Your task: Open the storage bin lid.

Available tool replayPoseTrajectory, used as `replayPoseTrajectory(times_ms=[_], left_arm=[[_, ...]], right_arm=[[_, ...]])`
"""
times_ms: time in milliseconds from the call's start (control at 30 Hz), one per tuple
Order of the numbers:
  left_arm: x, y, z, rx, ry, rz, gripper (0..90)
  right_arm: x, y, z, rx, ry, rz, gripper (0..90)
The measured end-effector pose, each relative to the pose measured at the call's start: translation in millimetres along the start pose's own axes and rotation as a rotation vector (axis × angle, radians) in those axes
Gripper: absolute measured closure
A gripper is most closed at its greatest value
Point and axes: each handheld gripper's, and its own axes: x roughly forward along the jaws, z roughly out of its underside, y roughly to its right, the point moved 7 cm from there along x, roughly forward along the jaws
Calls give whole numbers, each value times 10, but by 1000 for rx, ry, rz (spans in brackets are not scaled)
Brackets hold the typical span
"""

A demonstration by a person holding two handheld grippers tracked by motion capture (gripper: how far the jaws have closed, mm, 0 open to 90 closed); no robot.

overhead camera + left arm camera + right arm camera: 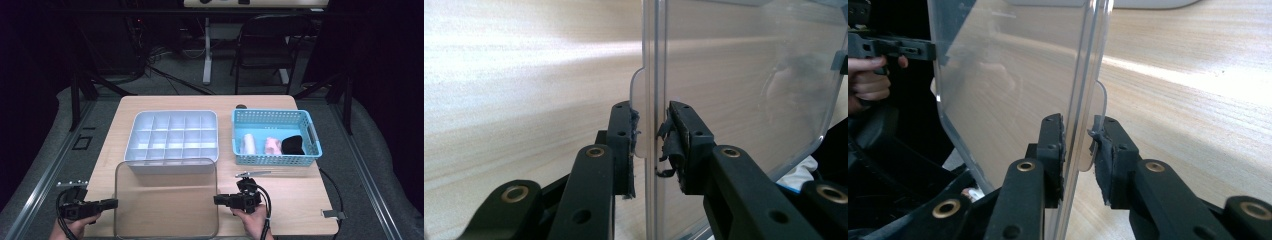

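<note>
The left hand-held gripper (pixel 111 202) and right hand-held gripper (pixel 220 200) point level at each other, each clamping a side tab of the clear lid (pixel 165 200) above the desk (pixel 300 200), just before the grey divided tray (pixel 172 136); a blue basket (pixel 272 120) stands right.

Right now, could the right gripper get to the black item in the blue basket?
Probably not yet: the right gripper straddles the clear lid's edge tab, as does the left gripper opposite. Otherwise the path to the black item in the open-topped blue basket looks free.
</note>
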Motion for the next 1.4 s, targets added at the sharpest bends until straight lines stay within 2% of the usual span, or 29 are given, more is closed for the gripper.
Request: replayPoseTrajectory(times_ms=[133, 200, 367, 700, 767, 833, 900, 1033, 1400], left_arm=[[27, -9, 6, 8, -16, -9, 724], [35, -14, 18, 6, -36, -11, 721], [49, -29, 46, -3, -48, -14, 717], [39, -35, 66, 17, -80, -29, 716], [49, -33, 80, 9, -76, -23, 717], [47, -35, 96, 1, -94, -16, 716], [51, -35, 90, 5, -84, -27, 716], [59, -40, 96, 5, -94, -29, 712], [83, -60, 118, 3, -146, -42, 700]], right_arm=[[23, 20, 24, 7, -8, -2, 733], [33, 26, 34, 4, -17, 7, 728], [60, 31, 67, 2, -42, 12, 718], [89, 10, 133, -1, -66, 9, 713], [89, 11, 148, -2, -76, 6, 710], [94, 16, 157, -2, -78, 9, 704], [105, 17, 163, -1, -81, 12, 699], [116, 9, 172, -6, -89, 13, 691], [164, 10, 202, -6, -114, 22, 663]])
